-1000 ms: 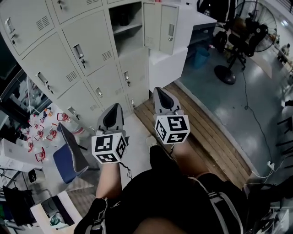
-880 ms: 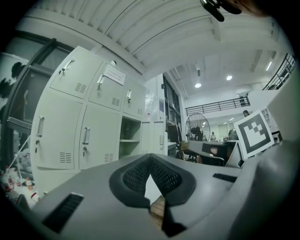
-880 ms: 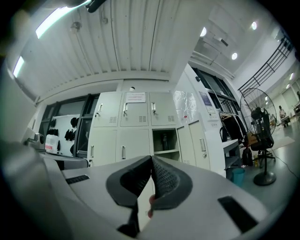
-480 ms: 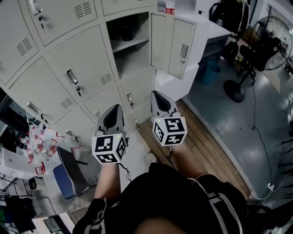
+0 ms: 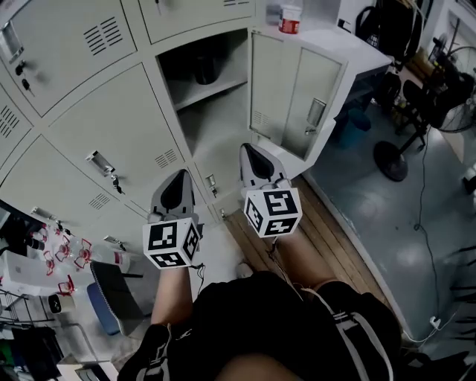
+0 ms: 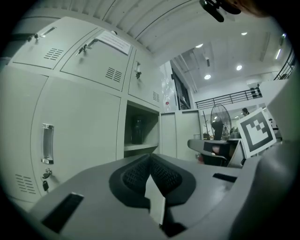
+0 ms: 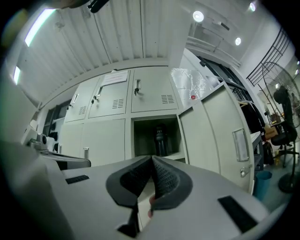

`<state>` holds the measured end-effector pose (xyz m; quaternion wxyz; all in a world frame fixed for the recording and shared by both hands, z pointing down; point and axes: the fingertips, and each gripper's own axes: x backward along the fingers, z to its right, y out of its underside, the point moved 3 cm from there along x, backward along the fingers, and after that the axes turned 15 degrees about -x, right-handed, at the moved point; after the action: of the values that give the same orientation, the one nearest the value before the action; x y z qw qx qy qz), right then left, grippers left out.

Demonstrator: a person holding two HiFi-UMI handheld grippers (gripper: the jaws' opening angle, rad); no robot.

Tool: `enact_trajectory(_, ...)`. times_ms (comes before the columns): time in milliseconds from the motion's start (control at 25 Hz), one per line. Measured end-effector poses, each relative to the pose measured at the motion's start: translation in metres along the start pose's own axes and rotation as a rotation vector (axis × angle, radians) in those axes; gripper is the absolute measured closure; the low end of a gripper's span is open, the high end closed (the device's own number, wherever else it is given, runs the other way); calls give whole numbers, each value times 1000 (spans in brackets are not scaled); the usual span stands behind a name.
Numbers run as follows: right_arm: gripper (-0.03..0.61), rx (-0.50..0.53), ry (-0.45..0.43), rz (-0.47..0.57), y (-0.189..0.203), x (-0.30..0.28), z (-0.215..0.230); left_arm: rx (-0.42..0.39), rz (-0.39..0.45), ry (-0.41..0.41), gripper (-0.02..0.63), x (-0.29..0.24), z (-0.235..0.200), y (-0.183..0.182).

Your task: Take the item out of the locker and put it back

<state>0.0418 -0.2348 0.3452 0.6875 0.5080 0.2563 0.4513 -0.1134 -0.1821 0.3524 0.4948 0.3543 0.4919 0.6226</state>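
Note:
A dark bottle (image 5: 206, 68) stands on the shelf of the open locker (image 5: 195, 93), whose door (image 5: 297, 97) swings out to the right. Both grippers are held up in front of the lockers, well short of the opening. My left gripper (image 5: 173, 180) points at the closed doors below and left of the opening, its jaws shut with nothing between them. My right gripper (image 5: 251, 152) points at the open compartment and is also shut and empty. The bottle (image 6: 137, 131) shows beyond the left gripper (image 6: 151, 157), and the bottle (image 7: 160, 139) stands straight ahead of the right gripper (image 7: 152, 159).
Closed grey lockers (image 5: 111, 141) fill the left and top. A red-capped jar (image 5: 290, 18) sits on a white top to the right of the open door. A fan (image 5: 416, 111) stands at the right, a wooden floor strip (image 5: 342, 223) runs below the door, and a blue chair (image 5: 104, 298) is at lower left.
The view has tilted up and drawn nearer to the lockers, so the open compartment and bottle sit larger and closer above the grippers. Both grippers stay shut.

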Motion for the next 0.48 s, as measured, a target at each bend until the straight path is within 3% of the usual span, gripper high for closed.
enact_trajectory(280,563,0,-15,7,6,-53,6,-20,34,37,601,-47,-23,-5)
enact_trajectory(400,567,22,-62,20,2,-75,5,-32,56,45,601,-66,-31,-11)
enact_trajectory(480,335,20,-118,27,-1,-90,2,-36,60,51,601,-77,-35,-11)
